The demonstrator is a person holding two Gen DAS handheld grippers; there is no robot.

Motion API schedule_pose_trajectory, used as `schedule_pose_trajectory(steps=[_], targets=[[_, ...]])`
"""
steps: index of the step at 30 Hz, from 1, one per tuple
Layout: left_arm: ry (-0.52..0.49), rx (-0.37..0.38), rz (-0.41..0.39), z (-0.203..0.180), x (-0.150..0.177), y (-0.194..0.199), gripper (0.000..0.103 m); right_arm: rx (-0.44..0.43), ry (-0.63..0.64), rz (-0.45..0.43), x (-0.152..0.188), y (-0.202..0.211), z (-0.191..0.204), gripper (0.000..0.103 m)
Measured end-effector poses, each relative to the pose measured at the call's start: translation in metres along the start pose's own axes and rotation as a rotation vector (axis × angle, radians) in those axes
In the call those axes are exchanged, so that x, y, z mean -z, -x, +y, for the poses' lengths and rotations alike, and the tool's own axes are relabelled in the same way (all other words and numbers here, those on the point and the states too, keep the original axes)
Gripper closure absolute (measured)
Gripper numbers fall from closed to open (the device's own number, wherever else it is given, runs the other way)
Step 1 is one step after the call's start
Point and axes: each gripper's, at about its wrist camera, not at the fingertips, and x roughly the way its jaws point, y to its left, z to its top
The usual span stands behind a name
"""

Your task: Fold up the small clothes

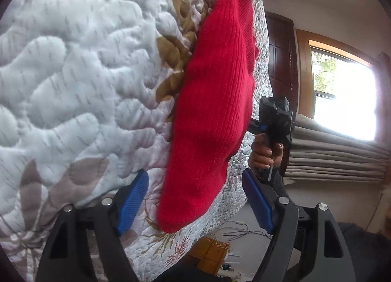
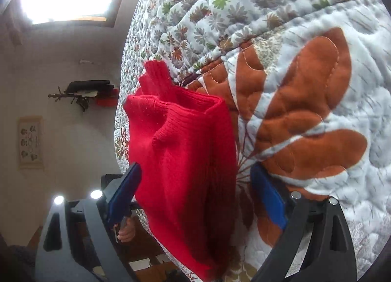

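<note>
Red knit sweater (image 1: 210,111) folded on the quilted bed (image 1: 73,74).
Left hand-held gripper (image 1: 195,199) and right hand-held gripper (image 2: 195,196) both hang spread wide, grasping nothing.

Daylight is pouring through a wood-framed window (image 1: 342,96), glaring white, above stacked grey cushions (image 1: 337,150). A dark wooden door (image 1: 281,62) is standing beside it. A quilted floral bedspread (image 2: 244,8) (leaf-patterned) is filling the foreground; a framed picture (image 2: 30,141) is hanging on the pale wall (image 2: 73,135).
</note>
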Motion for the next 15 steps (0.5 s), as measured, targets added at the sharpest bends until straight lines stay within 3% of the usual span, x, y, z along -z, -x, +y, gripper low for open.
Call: schedule_pose_trajectory(steps=[6, 15], targets=[[-0.066, 0.003, 0.082, -0.004, -0.002, -0.03, 0.025, 0.001, 0.045, 0.022, -0.016, -0.031, 0.021, 0.011], [-0.075, 0.046, 0.103, -0.01, -0.003, -0.042, 0.023, -0.032, 0.104, 0.039, -0.02, -0.042, 0.022, 0.01]])
